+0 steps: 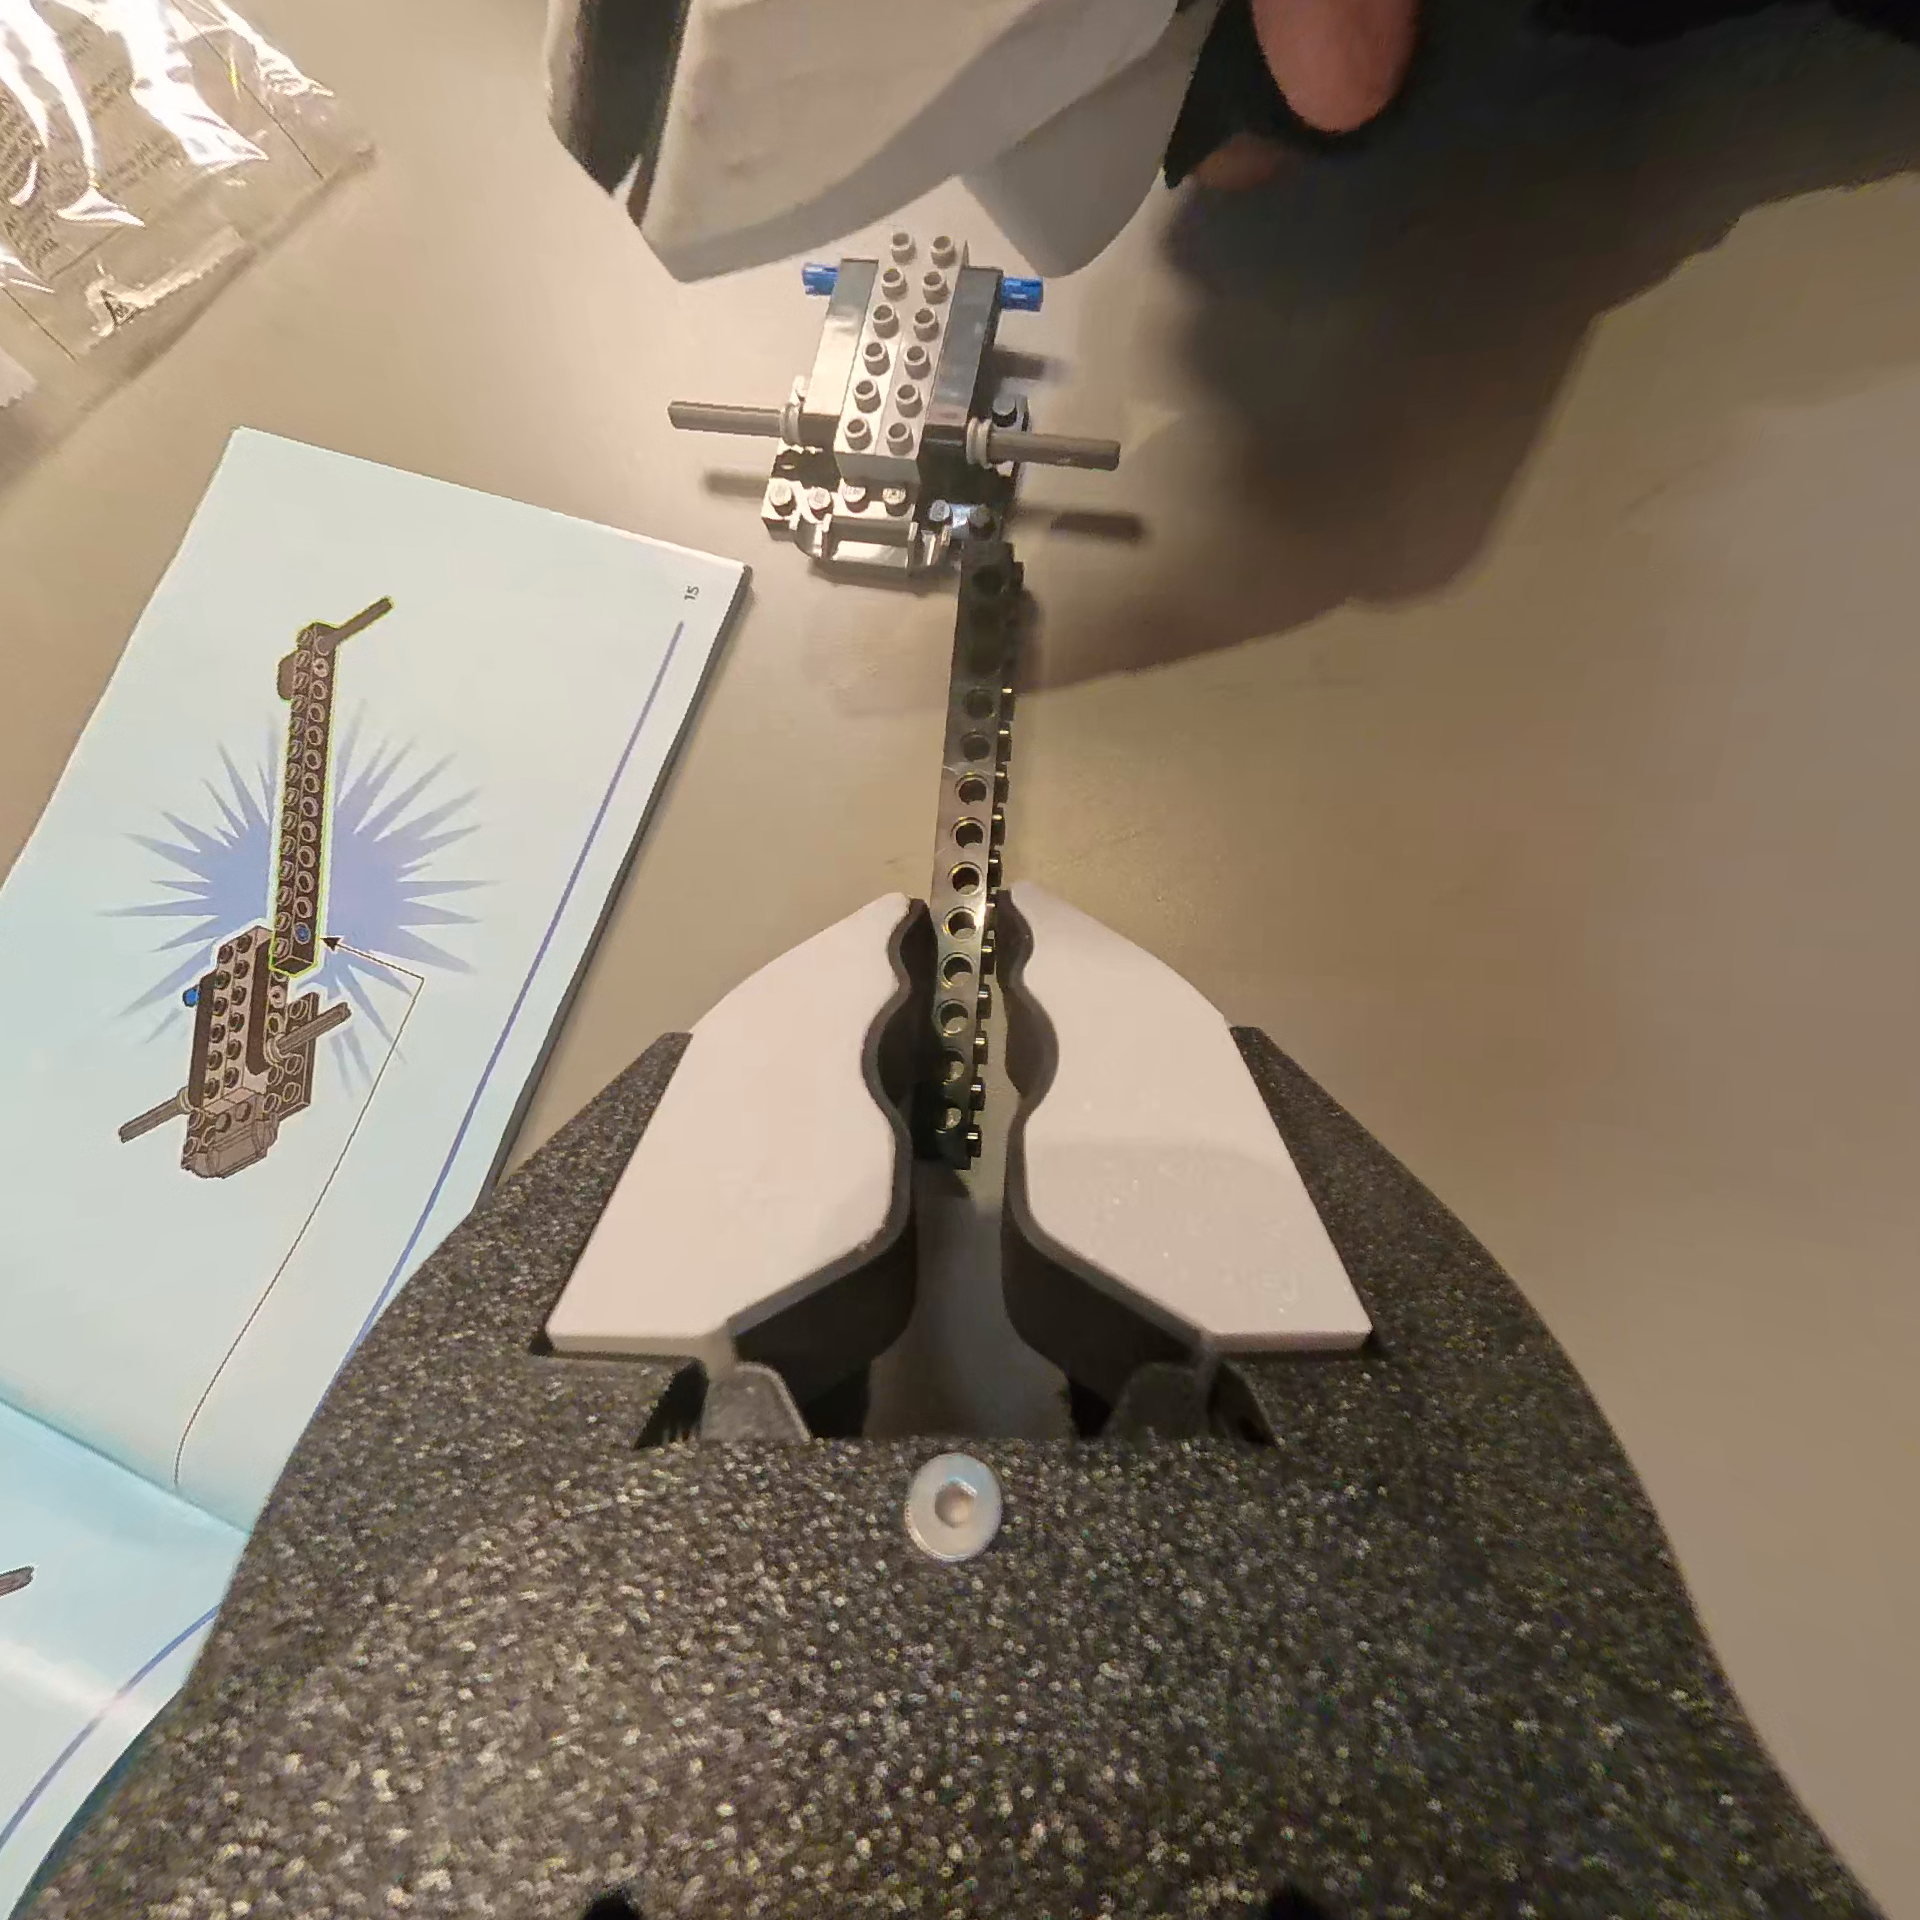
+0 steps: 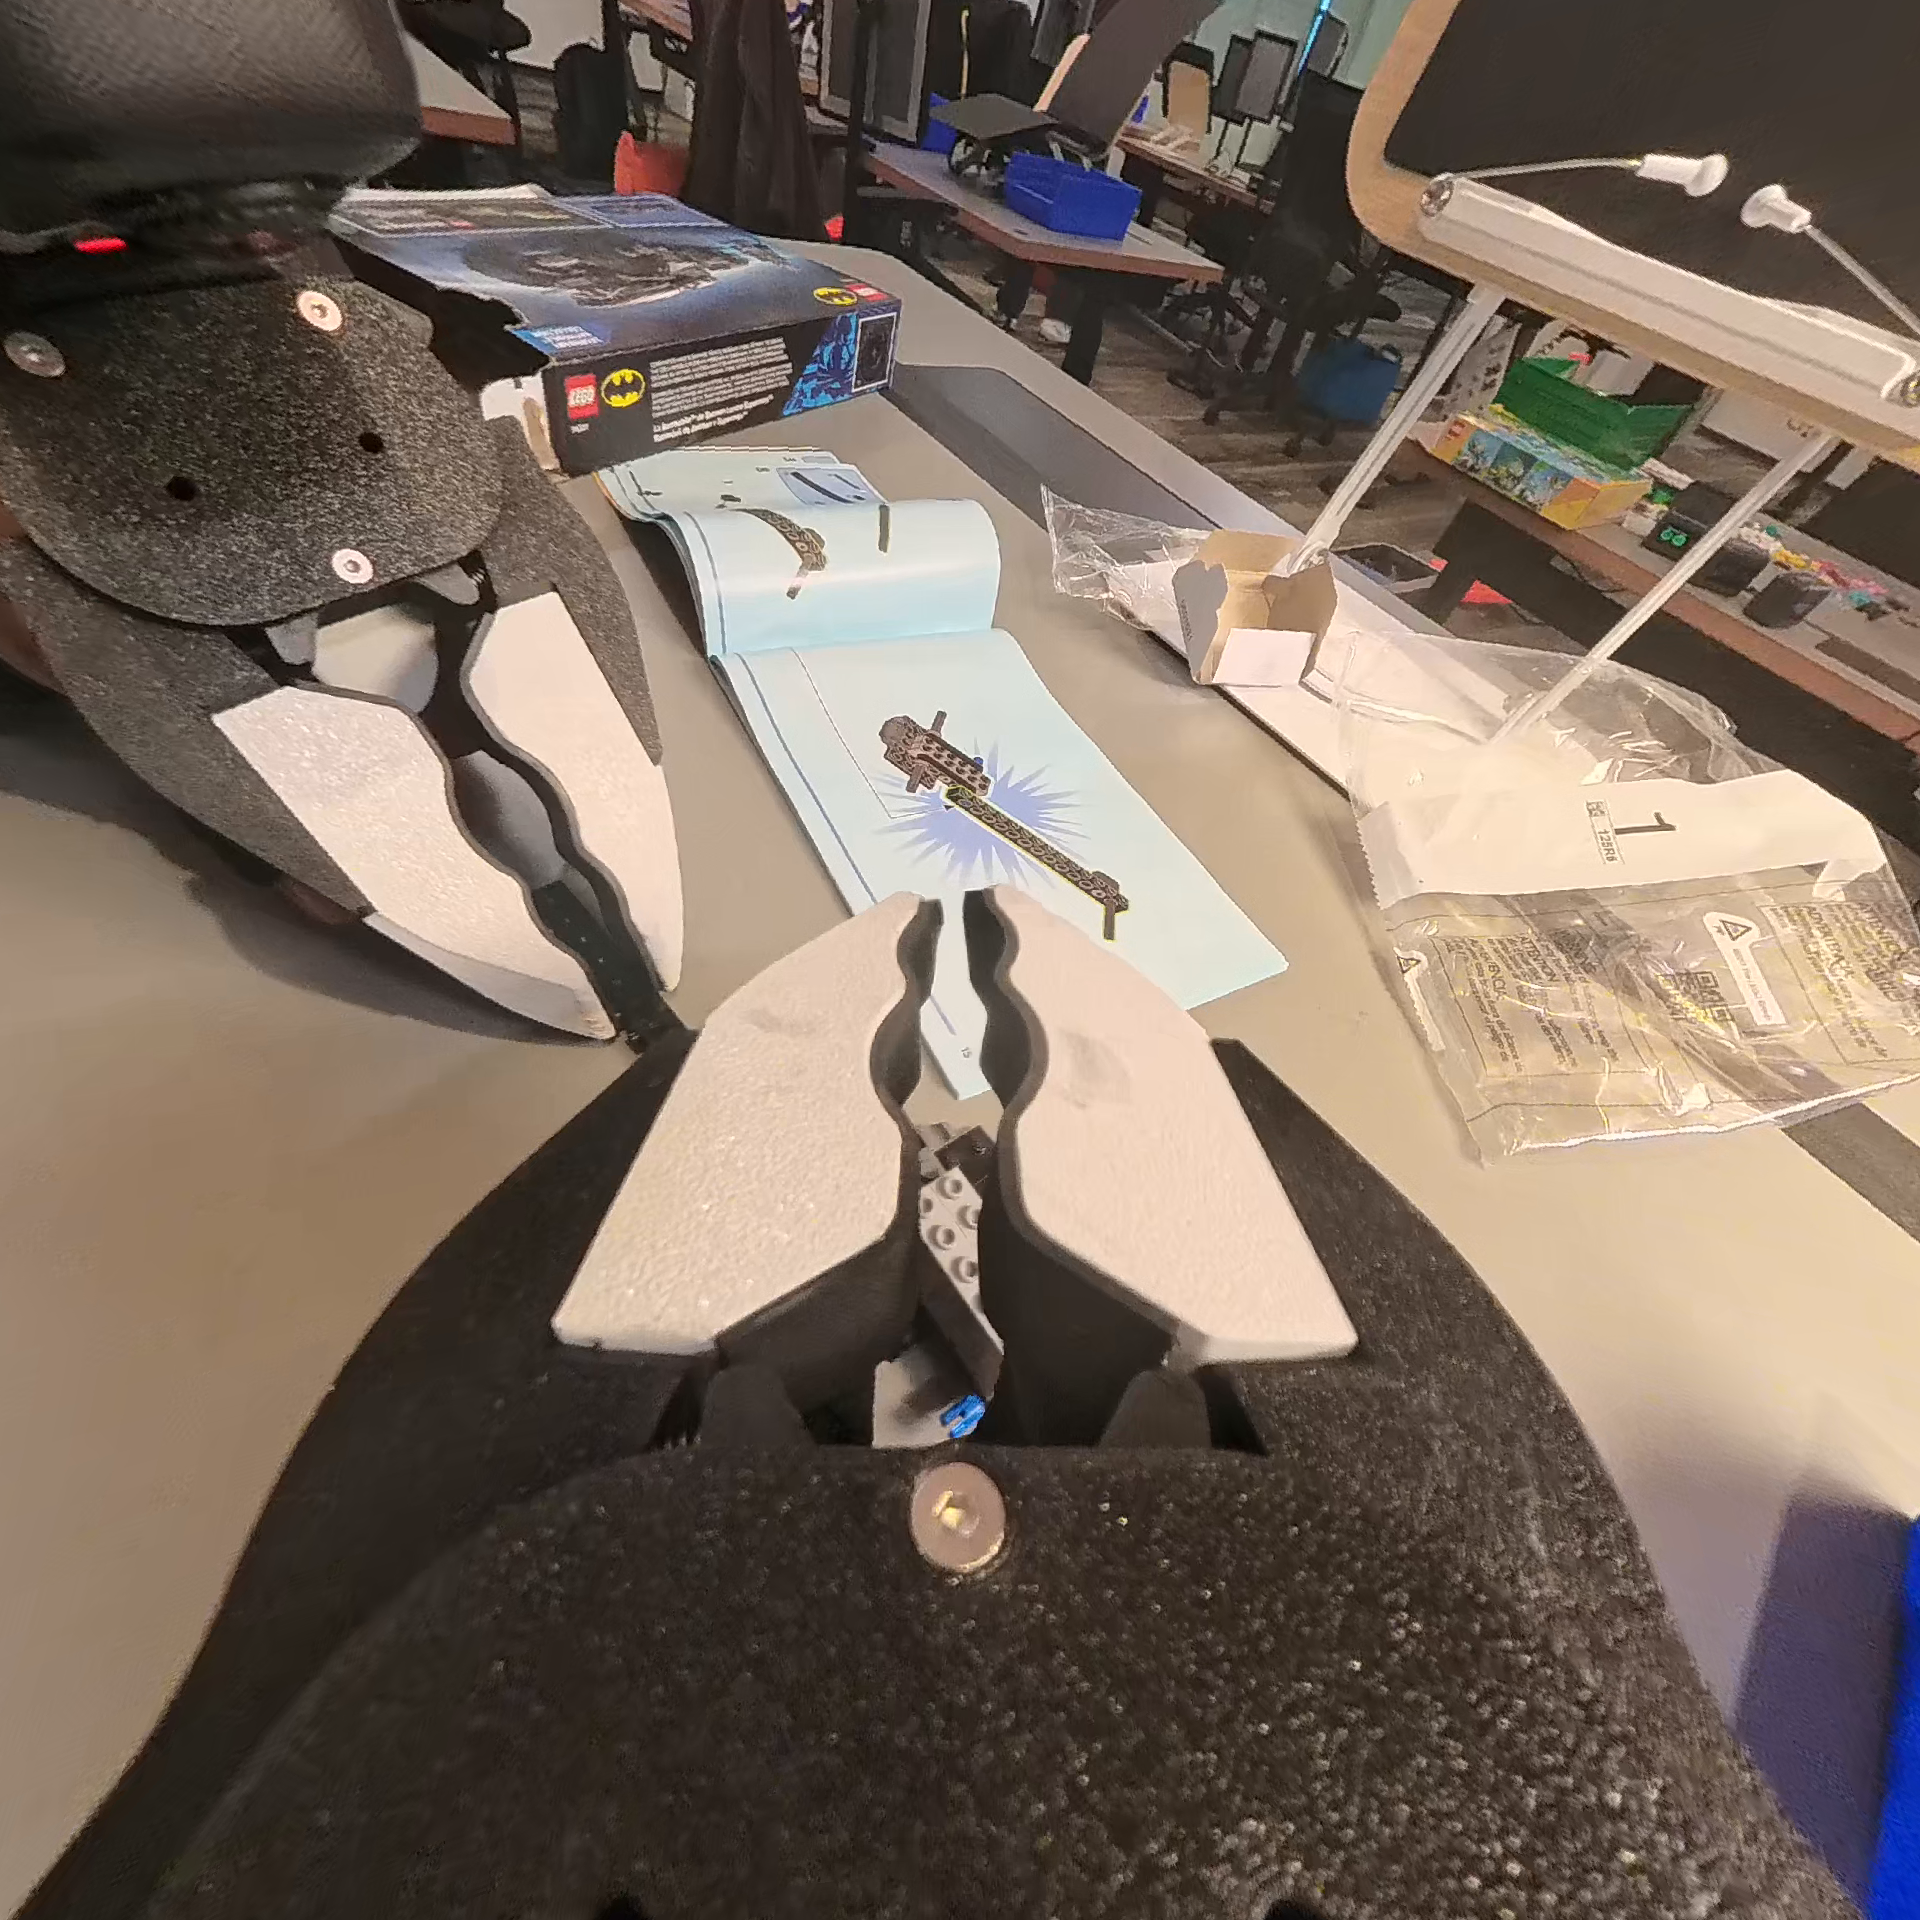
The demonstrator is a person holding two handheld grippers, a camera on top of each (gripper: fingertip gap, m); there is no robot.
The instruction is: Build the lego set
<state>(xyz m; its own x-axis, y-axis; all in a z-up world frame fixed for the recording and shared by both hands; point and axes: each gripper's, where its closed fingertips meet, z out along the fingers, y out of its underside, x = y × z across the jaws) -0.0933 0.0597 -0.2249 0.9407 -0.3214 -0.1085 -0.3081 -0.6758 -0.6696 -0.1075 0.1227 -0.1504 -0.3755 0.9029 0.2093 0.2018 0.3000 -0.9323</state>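
Observation:
My left gripper [image 1: 961, 899] is shut on a long black beam with holes [image 1: 977, 790]. The beam runs forward to a grey and black brick assembly [image 1: 899, 384] with grey axles sticking out at both sides and blue pins at its far end. The beam's far end touches the assembly's near right corner. My right gripper [image 2: 951, 904] is shut on that assembly [image 2: 951, 1236], which sits deep between its fingers. Its white fingers [image 1: 831, 135] cover the assembly's far end in the left wrist view. The left gripper [image 2: 613, 997] with the beam [image 2: 582, 925] shows at the left of the right wrist view.
An open light-blue instruction booklet [image 1: 364, 831] lies left of the beam; it also shows in the right wrist view [image 2: 987, 831]. A dark set box [image 2: 707, 343] lies behind it. Clear plastic bags [image 2: 1662, 966] and a small cardboard box [image 2: 1247, 613] lie at the right. A hand [image 1: 1330, 62] is at the top. Some 10 centimeters of space lies between my two pairs of fingers.

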